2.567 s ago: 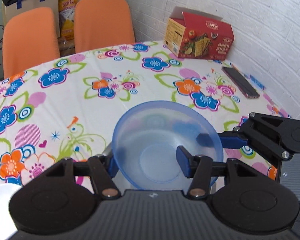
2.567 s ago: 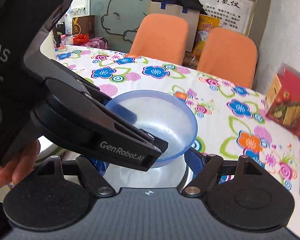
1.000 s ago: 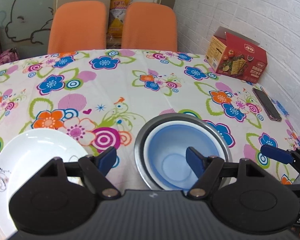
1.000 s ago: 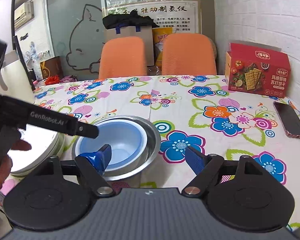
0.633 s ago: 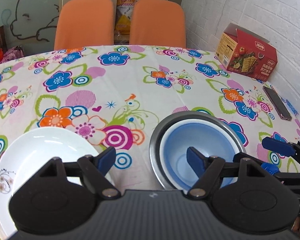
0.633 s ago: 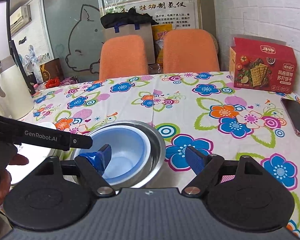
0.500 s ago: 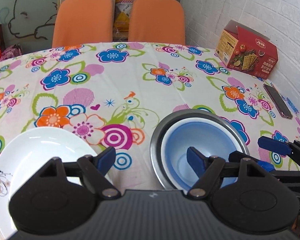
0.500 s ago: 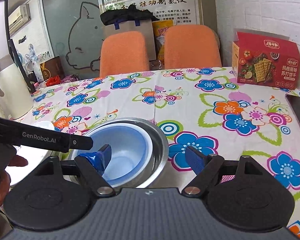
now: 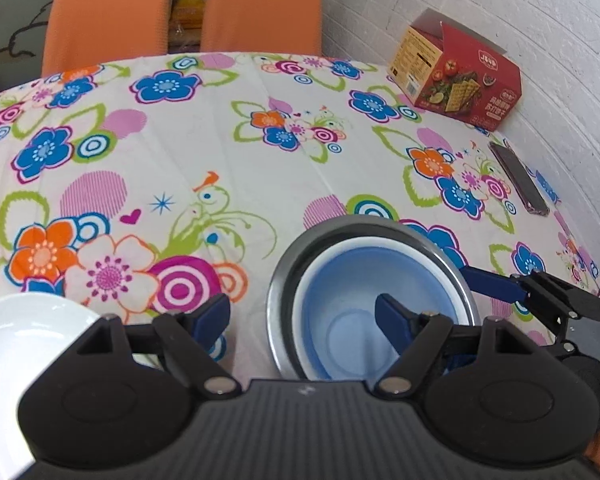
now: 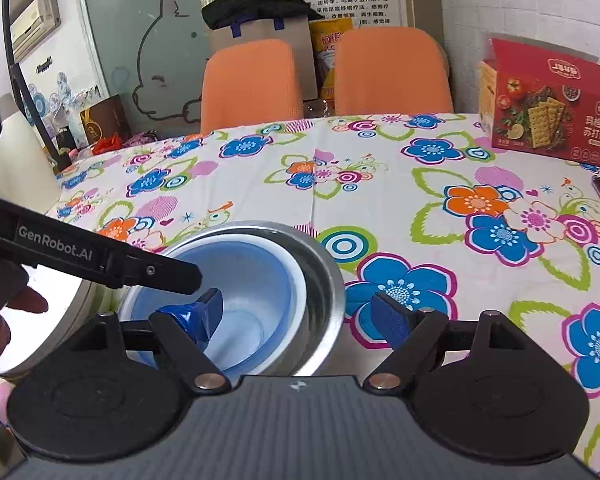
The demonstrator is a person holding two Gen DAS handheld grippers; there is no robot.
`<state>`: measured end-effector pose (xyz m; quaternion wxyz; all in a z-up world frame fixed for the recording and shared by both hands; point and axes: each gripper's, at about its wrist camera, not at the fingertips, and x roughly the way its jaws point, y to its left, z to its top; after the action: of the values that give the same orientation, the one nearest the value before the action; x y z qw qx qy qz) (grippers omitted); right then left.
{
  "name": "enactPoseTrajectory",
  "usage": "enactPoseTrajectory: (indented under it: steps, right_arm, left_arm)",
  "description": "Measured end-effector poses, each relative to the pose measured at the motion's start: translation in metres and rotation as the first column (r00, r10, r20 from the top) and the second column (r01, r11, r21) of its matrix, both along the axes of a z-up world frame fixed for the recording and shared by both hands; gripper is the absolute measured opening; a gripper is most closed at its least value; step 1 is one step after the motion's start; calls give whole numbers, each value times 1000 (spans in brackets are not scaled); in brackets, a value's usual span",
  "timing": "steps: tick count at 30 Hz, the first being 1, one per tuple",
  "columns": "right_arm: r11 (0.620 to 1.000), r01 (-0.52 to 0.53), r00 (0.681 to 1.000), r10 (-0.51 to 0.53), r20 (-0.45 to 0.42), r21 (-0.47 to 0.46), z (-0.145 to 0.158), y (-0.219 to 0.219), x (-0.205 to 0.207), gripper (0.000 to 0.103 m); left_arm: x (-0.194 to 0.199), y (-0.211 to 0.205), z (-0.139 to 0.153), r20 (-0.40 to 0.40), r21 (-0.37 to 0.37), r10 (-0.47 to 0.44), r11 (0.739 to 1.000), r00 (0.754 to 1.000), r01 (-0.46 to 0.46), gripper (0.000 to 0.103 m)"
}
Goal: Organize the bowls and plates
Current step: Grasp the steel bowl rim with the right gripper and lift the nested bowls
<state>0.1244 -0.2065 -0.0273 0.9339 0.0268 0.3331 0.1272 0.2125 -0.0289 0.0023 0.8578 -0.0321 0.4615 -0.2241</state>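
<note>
A steel bowl (image 9: 288,264) sits on the flowered tablecloth with a white bowl (image 9: 340,246) and a blue bowl (image 9: 352,300) nested inside it. My left gripper (image 9: 302,318) is open astride the stack's left wall, one finger on the cloth side and one inside the blue bowl. My right gripper (image 10: 296,316) is open astride the right wall; its outer pad is clear of the steel bowl (image 10: 324,280). A white plate (image 9: 16,344) lies to the left of the stack. A hand (image 10: 4,320) holds the left gripper.
A red cracker box (image 9: 460,80) and a dark phone (image 9: 520,178) lie at the table's far right, near the brick wall. Two orange chairs (image 10: 252,80) stand behind the far edge. A white kettle (image 10: 20,160) stands at the left.
The blue bowl, held up by the left gripper earlier, now rests nested in the stack with both grippers off it. Both grippers have come lower and closer around the bowls.
</note>
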Motion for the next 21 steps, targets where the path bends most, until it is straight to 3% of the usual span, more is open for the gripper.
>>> enactPoseTrajectory:
  steps: [8,21]
  right_arm:
    - [1000,5,998,-6,-68,-24,-18,8,11,69]
    - [998,21,1000,-22,-19,-53,-22,15,3,71]
  left_arm:
    - [10,-13,-15,-9,61,-23,998,1000,24,78]
    - [5,-21,-24,5,70,-33,997,999,33,78]
